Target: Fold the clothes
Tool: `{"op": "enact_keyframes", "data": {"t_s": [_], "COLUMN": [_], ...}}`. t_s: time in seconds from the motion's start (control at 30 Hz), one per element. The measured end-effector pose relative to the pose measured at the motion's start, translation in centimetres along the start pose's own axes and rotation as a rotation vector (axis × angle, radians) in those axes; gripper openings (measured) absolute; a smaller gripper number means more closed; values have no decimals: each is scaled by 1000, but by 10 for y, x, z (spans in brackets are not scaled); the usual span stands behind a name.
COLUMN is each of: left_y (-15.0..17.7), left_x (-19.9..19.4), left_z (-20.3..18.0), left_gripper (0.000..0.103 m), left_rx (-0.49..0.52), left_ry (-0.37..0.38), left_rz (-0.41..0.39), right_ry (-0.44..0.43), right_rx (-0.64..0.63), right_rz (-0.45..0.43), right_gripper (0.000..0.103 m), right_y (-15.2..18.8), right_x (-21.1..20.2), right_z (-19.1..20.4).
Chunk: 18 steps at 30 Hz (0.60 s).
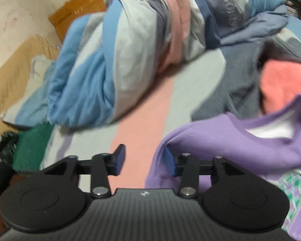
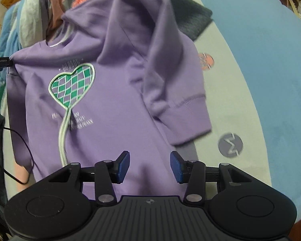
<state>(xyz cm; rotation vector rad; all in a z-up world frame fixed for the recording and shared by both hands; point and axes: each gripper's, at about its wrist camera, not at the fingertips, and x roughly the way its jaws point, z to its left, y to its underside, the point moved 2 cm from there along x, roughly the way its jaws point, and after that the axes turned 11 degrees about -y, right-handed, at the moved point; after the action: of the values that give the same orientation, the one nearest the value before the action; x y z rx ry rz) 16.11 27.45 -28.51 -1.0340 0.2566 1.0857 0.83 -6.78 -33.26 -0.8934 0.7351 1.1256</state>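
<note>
Both my claws stand spread and empty: the left claw [image 1: 144, 163] hovers beside the shoulder of the purple sweatshirt [image 2: 110, 104], which lies chest-up on the bed [image 2: 260, 80], one sleeve [image 2: 170, 76] already folded in, while my right claw [image 2: 149, 166] waits over its hem.

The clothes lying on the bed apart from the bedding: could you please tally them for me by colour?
Purple: 1, the purple hooded sweatshirt with a green heart print
Coral pink: 1, the coral pink fleecy garment
Dark grey: 1, the dark grey knitted garment
Green: 1, the green cloth at the bed's edge
Total: 4
</note>
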Motion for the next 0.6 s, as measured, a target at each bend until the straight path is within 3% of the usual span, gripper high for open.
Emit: {"op": "enact_keyframes", "data": {"t_s": [0.03, 0.1, 0.2, 0.37, 0.47, 0.6], "left_y": [11, 42, 98, 203, 253, 286], "left_x": [-10, -37, -71, -91, -84, -70], "left_z": [2, 12, 24, 0, -18, -29], "left_gripper": [84, 103, 103, 103, 102, 102], "left_rx": [-11, -65, -138, -158, -263, -473], "left_ry": [12, 35, 95, 283, 451, 495], "left_rz": [-2, 18, 117, 402, 588, 697], "right_ry": [10, 27, 46, 22, -18, -78], "right_rx": [2, 8, 36, 116, 185, 303], "right_rz": [9, 28, 55, 87, 84, 90], "right_gripper": [45, 49, 55, 63, 72, 84], "right_y": [4, 13, 28, 48, 56, 65], "right_x": [1, 2, 4, 10, 17, 35], "right_z": [-3, -11, -26, -47, -57, -69]}}
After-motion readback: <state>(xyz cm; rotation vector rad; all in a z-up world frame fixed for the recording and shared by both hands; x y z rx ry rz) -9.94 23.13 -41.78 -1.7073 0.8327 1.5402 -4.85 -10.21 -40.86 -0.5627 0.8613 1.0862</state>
